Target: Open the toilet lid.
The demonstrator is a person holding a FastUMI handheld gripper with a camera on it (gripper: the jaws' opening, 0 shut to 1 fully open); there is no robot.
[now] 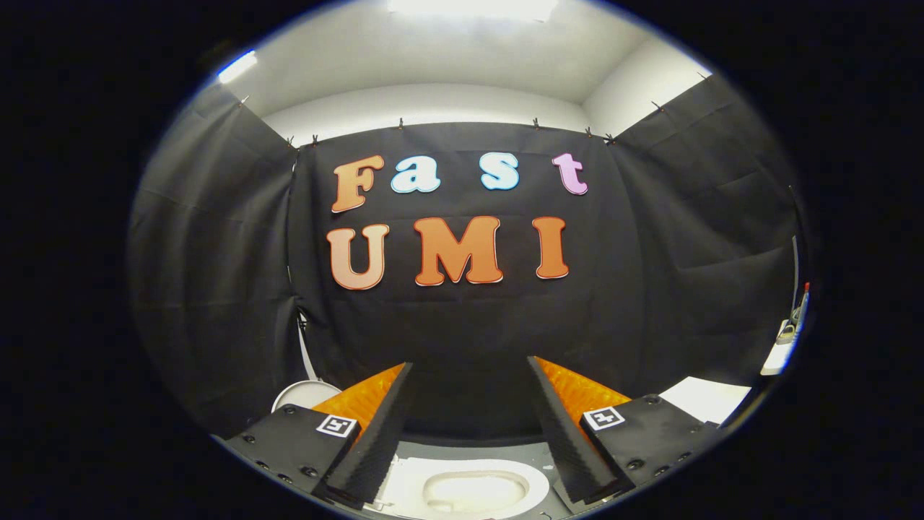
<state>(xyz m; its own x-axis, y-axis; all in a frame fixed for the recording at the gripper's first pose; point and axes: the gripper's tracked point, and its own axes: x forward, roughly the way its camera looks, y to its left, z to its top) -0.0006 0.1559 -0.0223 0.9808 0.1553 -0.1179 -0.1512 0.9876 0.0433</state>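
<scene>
Gripper (469, 362): the jaws stand wide apart with nothing between them and aim level at the black cloth booth wall (462, 318). Judged, this is a carrying or standing-off pose rather than a grasp, as neither jaw touches anything.

Marker tags (337, 425): one square black-and-white coded patch sits on each jaw mount, facing the camera, likely there for tracking. They carry a pattern, not words.

Toilet (462, 491): white, it lies low between the jaws and nearer than their tips. Its seat ring and bowl opening are in plain sight and nothing covers the opening, so the toilet lid is not down over the bowl. That is how the task would want it. The lid itself cannot be picked out with certainty.

White rounded piece (303, 396): this sits just beyond the left jaw, close against the cloth. Whether it is the raised lid or another fitting cannot be told.

White flat surface (704, 397): it lies beyond the right jaw, and its purpose is unclear.

Writing: no brand or label can be read on the toilet or gripper.
</scene>
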